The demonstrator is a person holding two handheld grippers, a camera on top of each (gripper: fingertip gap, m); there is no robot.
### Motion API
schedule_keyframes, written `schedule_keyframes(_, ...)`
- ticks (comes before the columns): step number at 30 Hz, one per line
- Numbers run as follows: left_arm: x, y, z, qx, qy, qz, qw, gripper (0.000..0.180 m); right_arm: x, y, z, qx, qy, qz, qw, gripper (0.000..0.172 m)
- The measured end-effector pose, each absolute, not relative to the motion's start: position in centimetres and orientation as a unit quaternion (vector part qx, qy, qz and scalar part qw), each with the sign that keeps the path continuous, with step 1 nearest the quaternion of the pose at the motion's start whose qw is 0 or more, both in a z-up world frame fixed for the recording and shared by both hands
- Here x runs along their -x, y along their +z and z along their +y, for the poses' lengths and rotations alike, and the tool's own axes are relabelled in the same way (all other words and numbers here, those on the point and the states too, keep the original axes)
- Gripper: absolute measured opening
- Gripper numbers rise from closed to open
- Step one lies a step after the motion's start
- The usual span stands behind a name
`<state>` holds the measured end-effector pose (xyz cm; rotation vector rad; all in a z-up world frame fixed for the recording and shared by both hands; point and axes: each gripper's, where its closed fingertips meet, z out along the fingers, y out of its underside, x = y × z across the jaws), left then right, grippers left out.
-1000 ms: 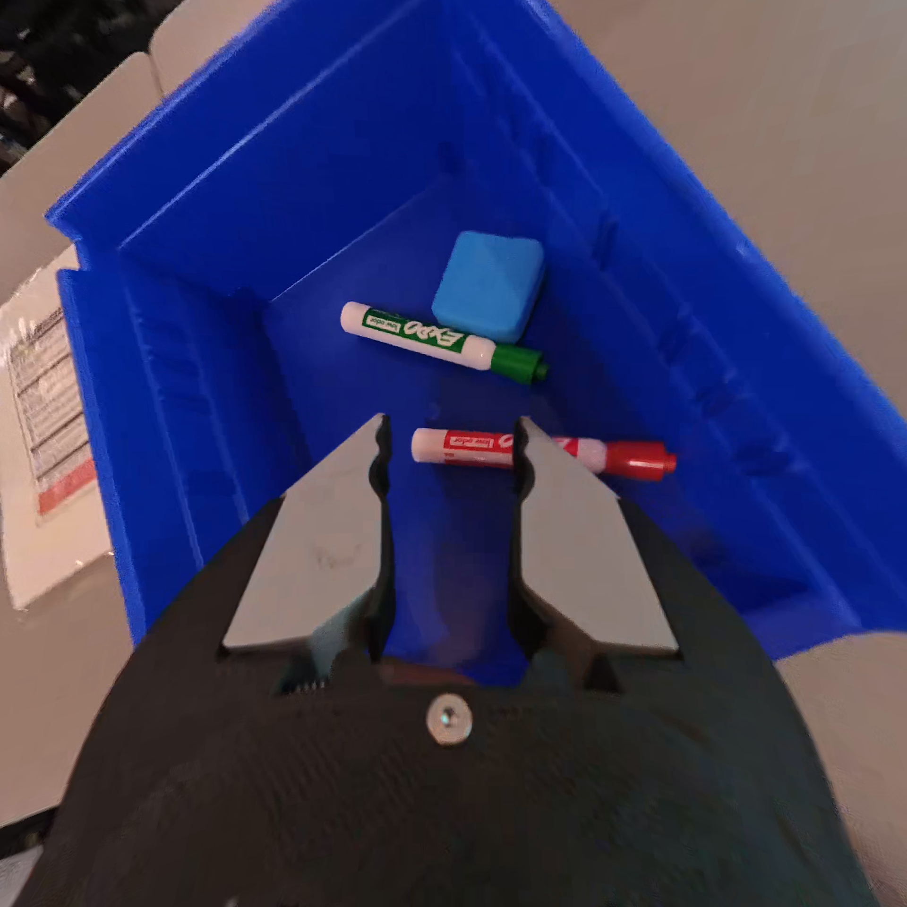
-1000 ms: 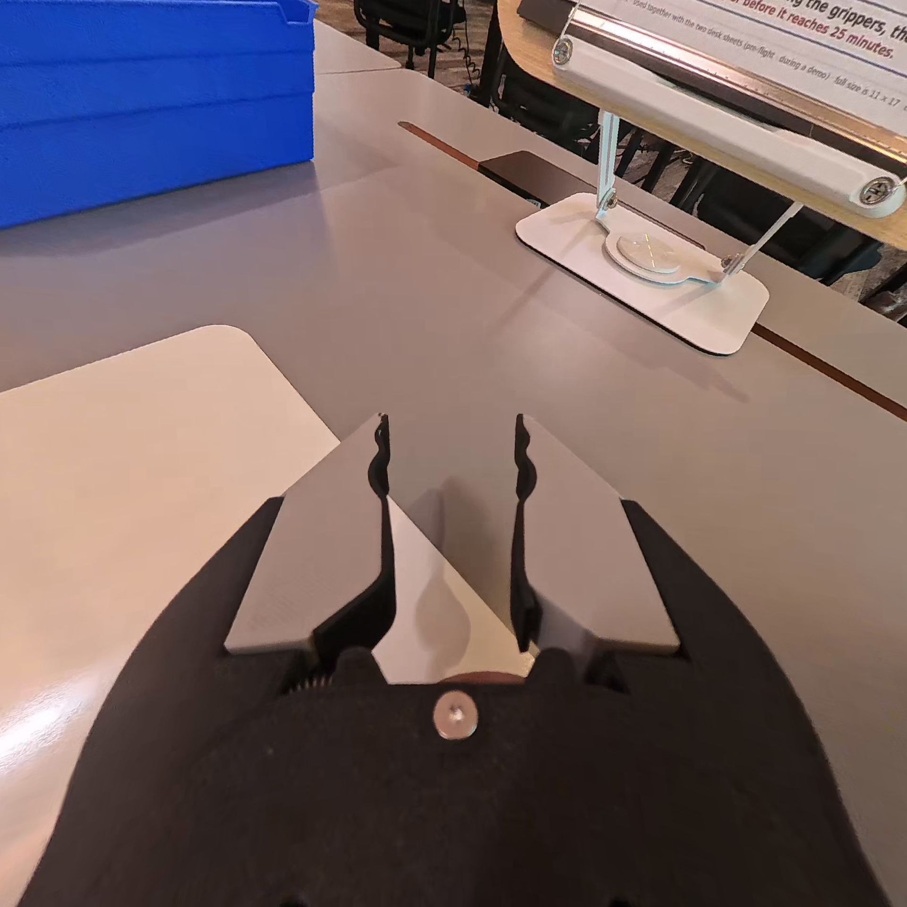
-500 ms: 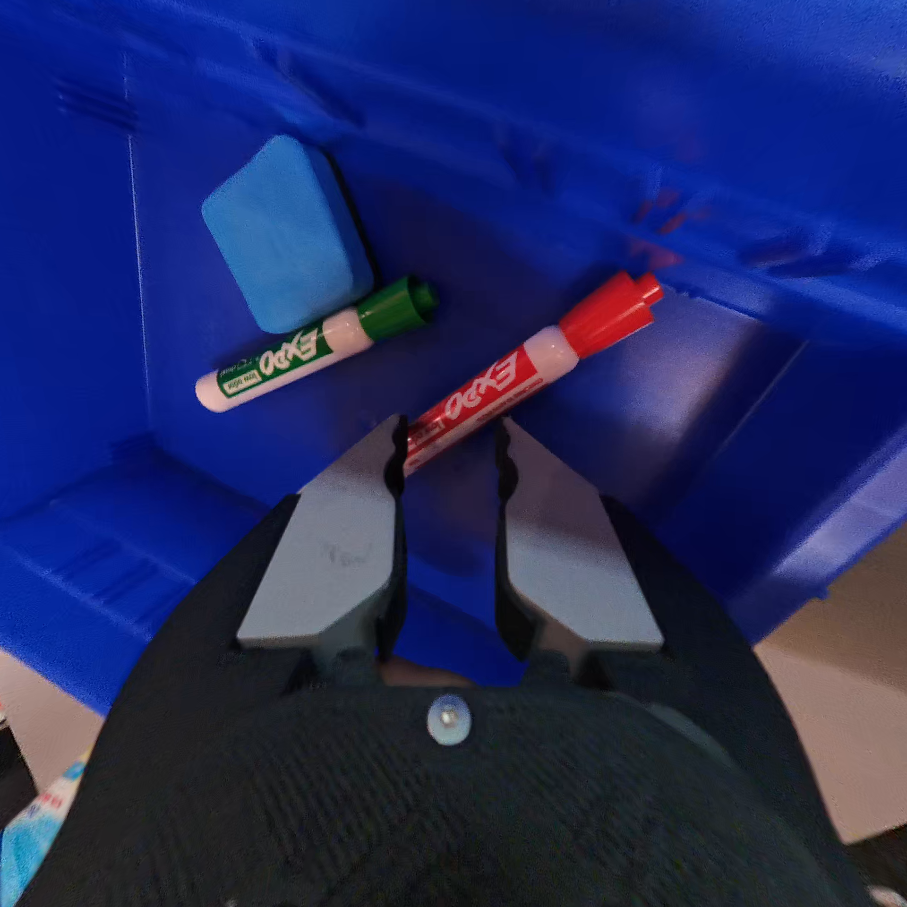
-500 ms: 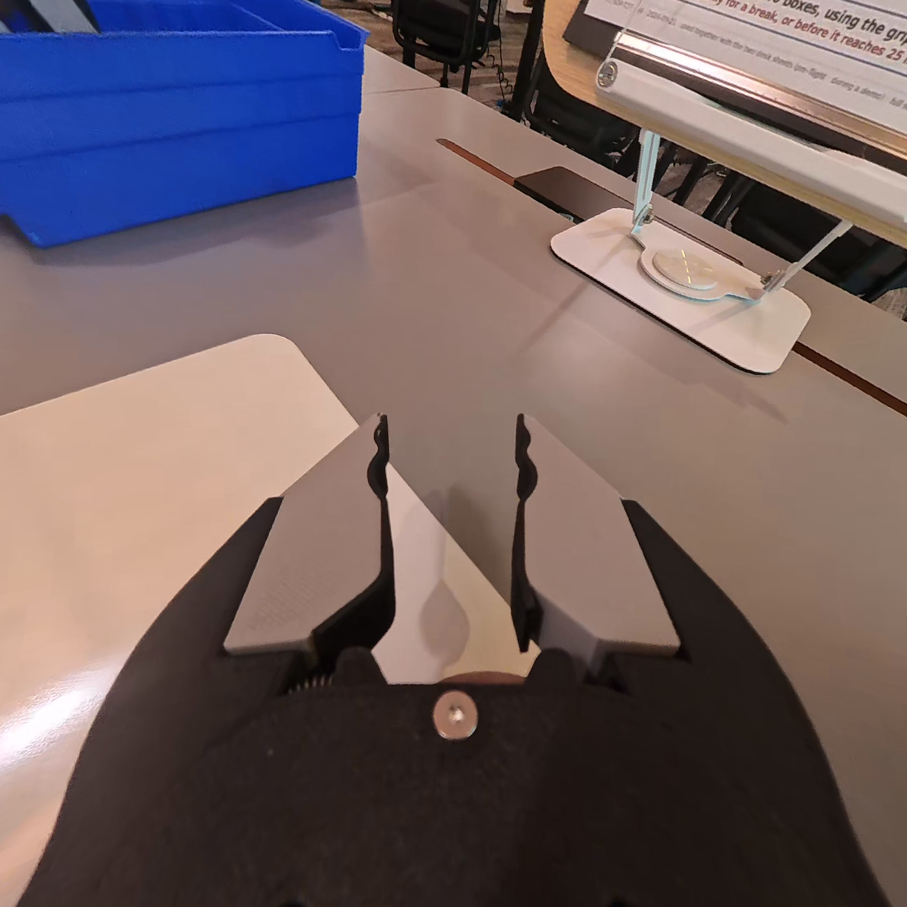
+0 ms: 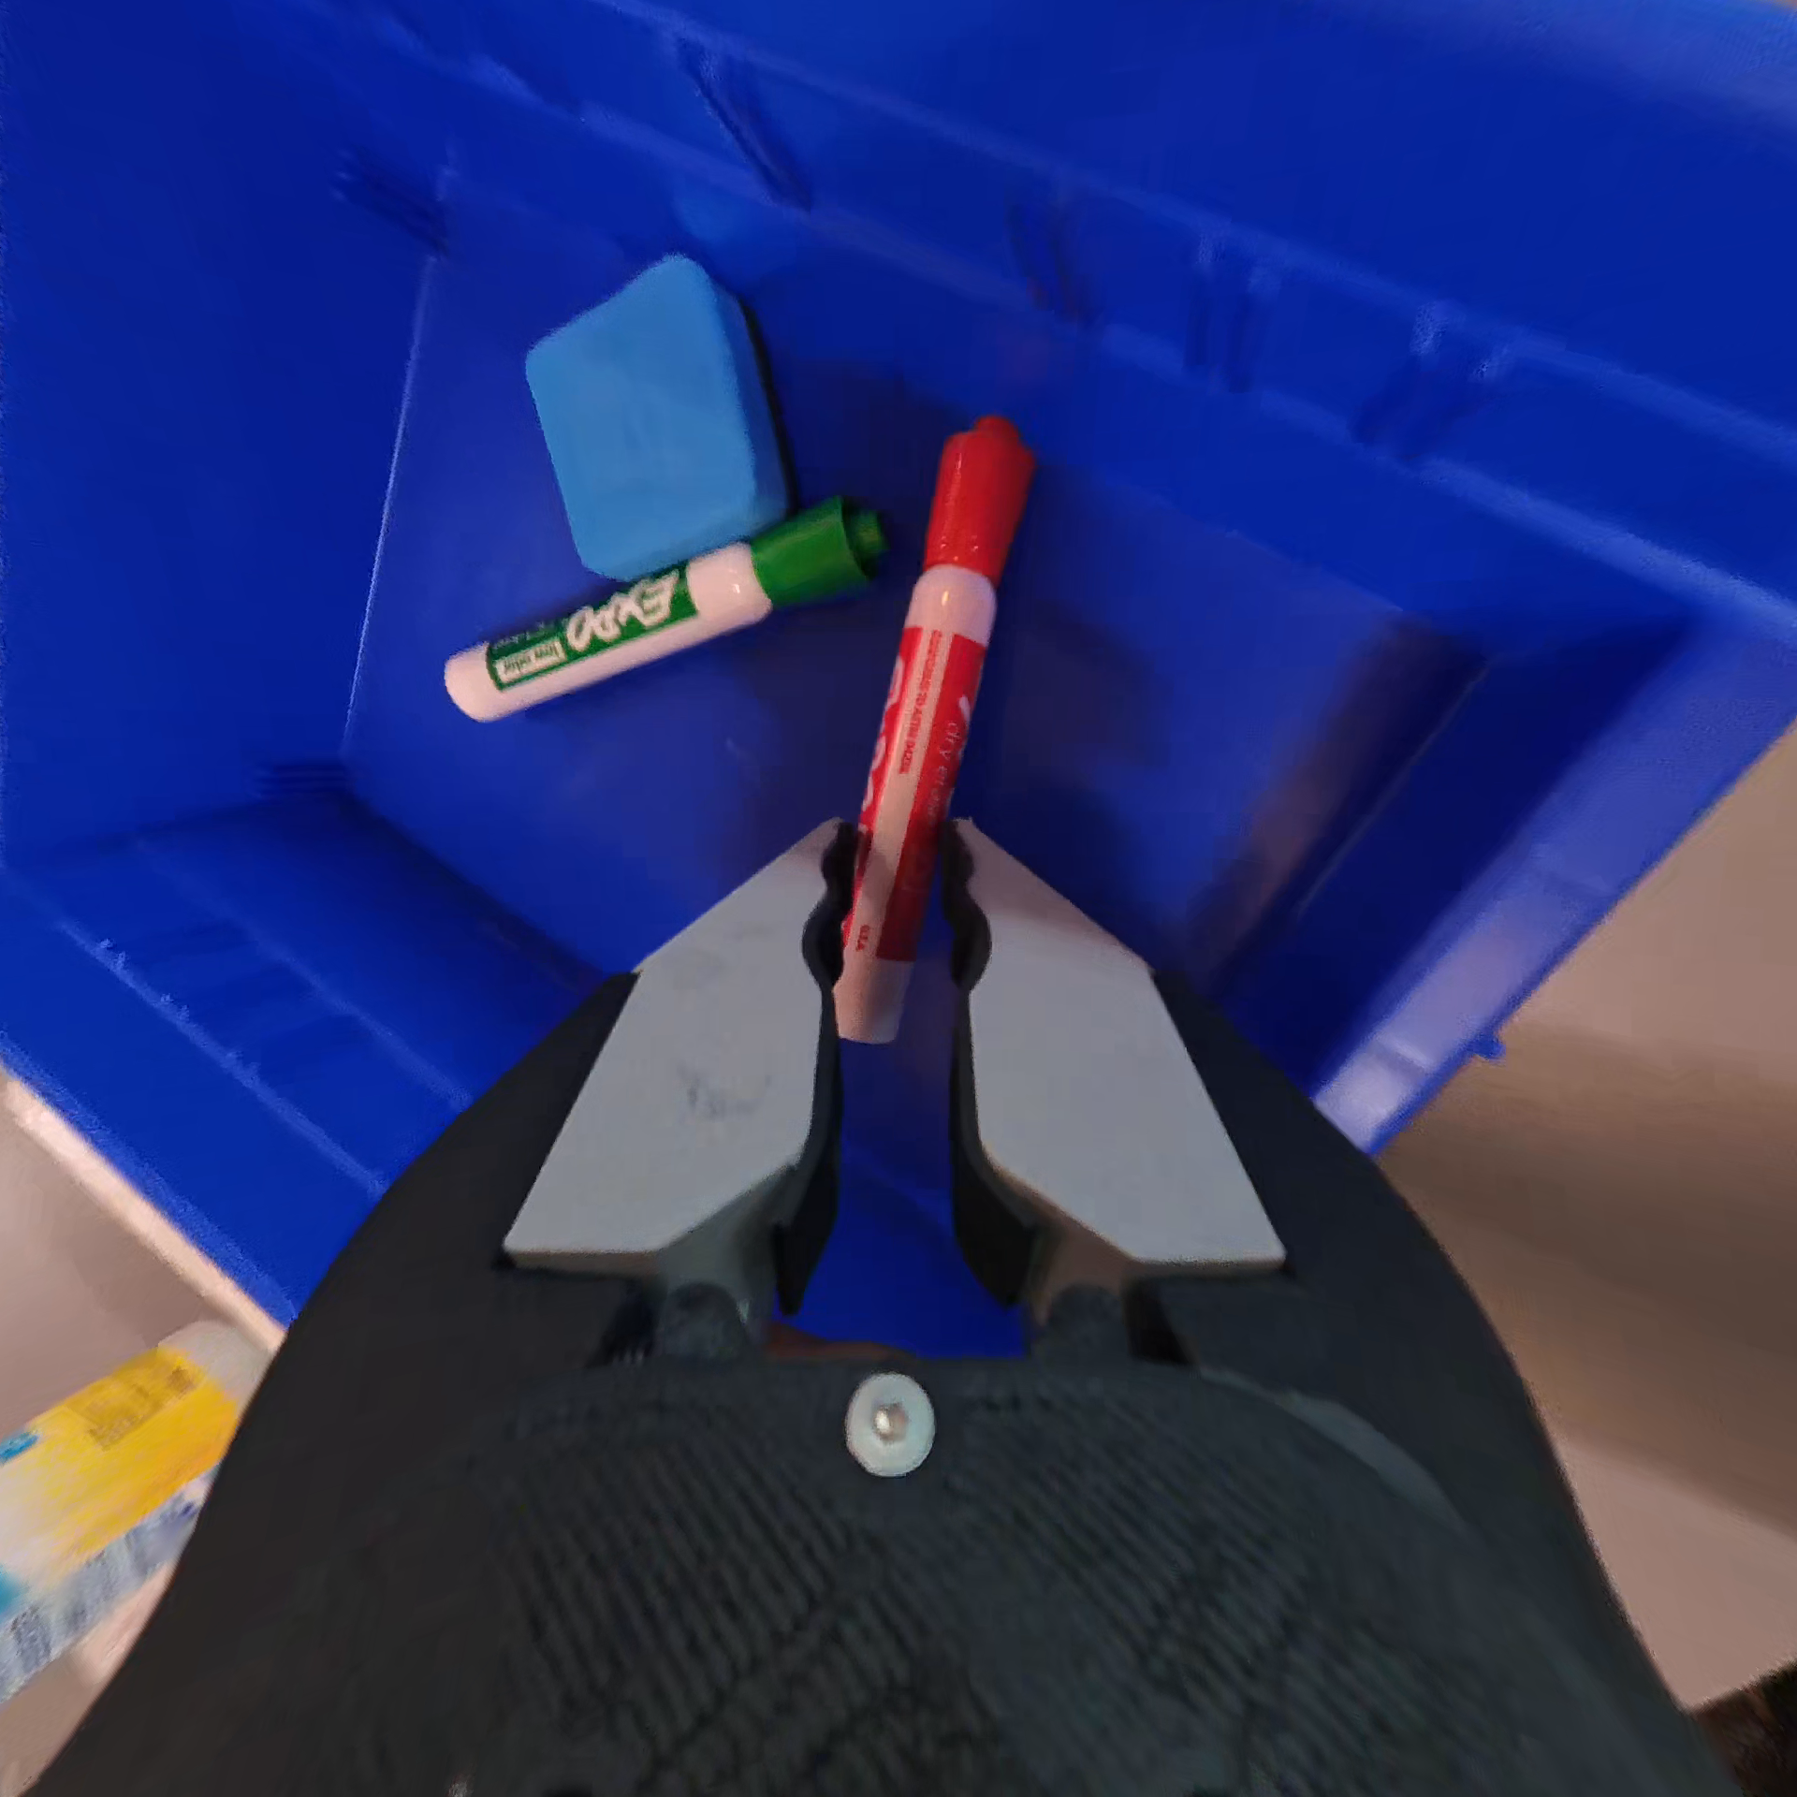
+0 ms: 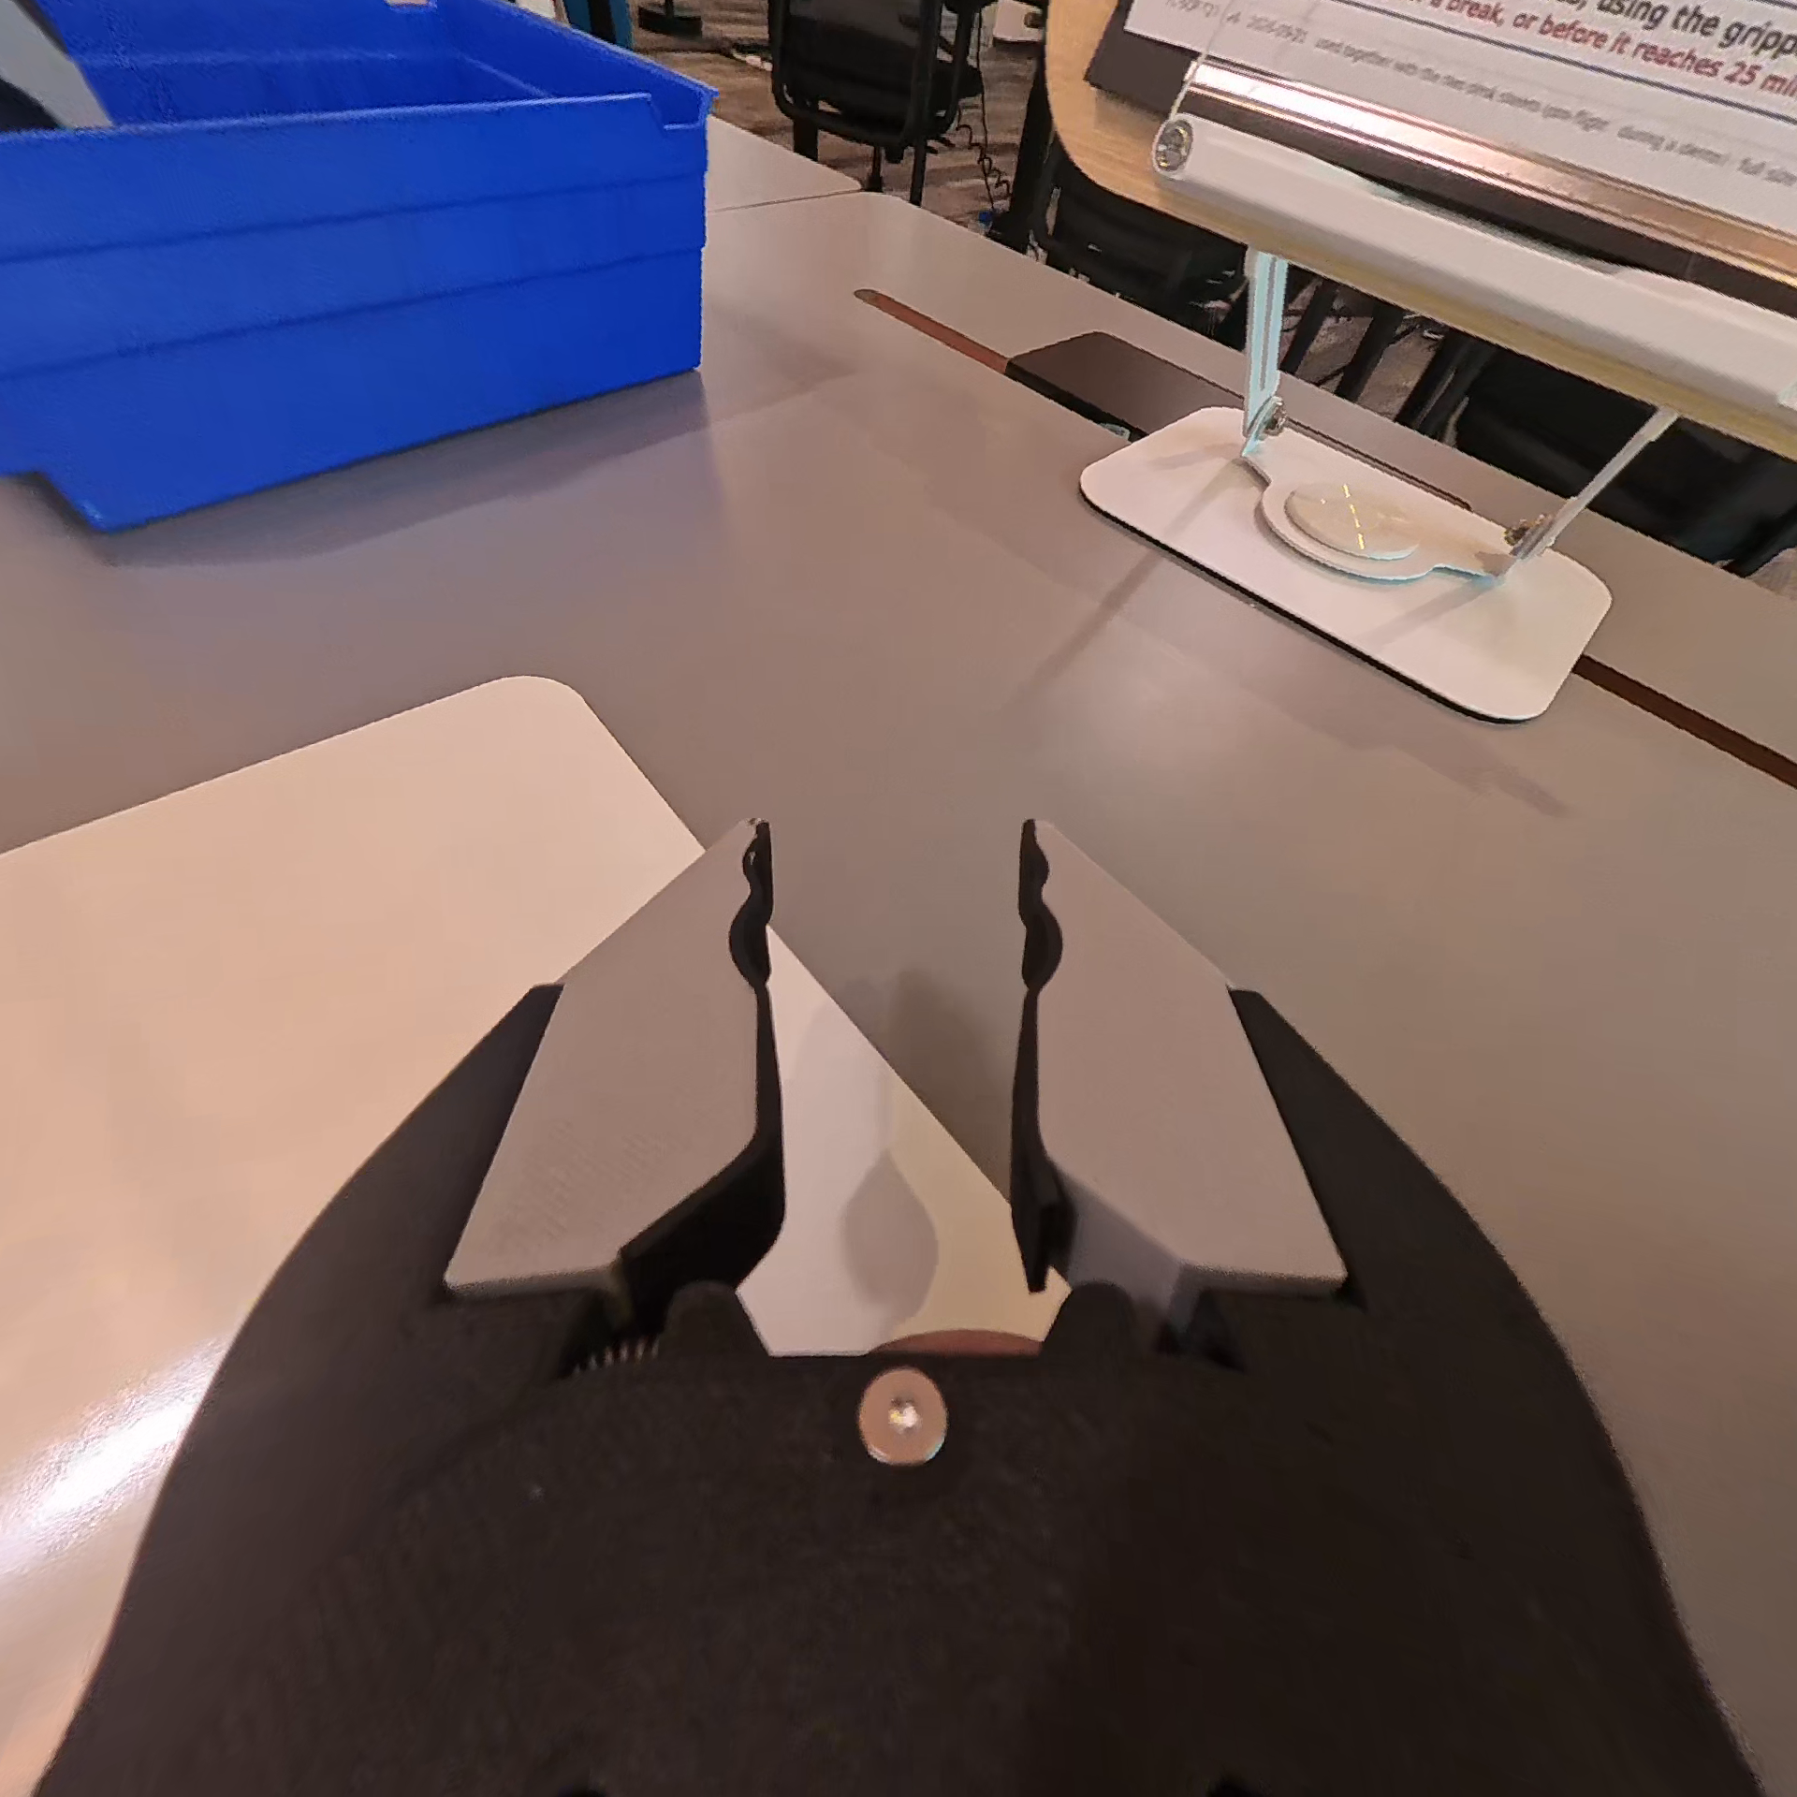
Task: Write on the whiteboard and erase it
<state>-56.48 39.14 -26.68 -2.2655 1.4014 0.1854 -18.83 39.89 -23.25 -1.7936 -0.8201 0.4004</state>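
One red marker (image 5: 938, 700) gripped near its butt end by the left gripper (image 5: 897, 856), fingers (image 5: 739, 982) narrowed onto the barrel from both sides, capped tip angled away and up off the floor of the blue bin (image 5: 1264, 681); probably held low on the barrel so that the cap end stays free for pulling off, a job most likely meant for the other side. Cap on as yet, so writing not yet begun. Two items left lying flat on the bin floor: a green marker (image 5: 622, 622), cap on, and a light-blue eraser block (image 5: 656, 418) touching or just beside that marker's barrel, presumably parked there for the erasing step. Nothing else visible inside the bin. Well apart from the bin, on the grey tabletop (image 6: 924, 632), the white whiteboard (image 6: 292, 972) lying flat and blank, with the right gripper (image 6: 893, 856) poised over its near corner, fingers (image 6: 1118, 1021) wide apart and holding nothing, seemingly waiting to receive or uncap. Farther off on the tabletop, a white stand (image 6: 1361, 554) carrying a tilted printed sheet. At the lower left edge of the left wrist view, a blurred yellow and white package (image 5: 97, 1459) outside the bin, kind not clear.
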Motion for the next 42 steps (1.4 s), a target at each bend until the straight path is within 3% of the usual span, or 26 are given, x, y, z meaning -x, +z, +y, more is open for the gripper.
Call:
schedule_keyframes(13,58.8,-21.4,38.1,0.820,0.180,0.496,0.220,0.016,18.6,-23.1,39.4,0.749,0.171,-0.346,0.538,0.049)
schedule_keyframes(20,59.2,-21.9,38.1,0.824,0.190,0.488,0.218,0.016,18.7,-23.1,39.3,0.748,0.172,-0.349,0.537,0.049)
schedule_keyframes(31,57.6,-17.1,37.5,0.785,0.244,0.504,0.265,0.016,18.8,-23.3,39.3,0.749,0.168,-0.352,0.535,0.049)
schedule_keyframes(42,49.1,-10.0,37.8,0.758,0.220,0.464,0.402,0.015,18.6,-22.8,39.3,0.746,0.170,-0.346,0.543,0.048)
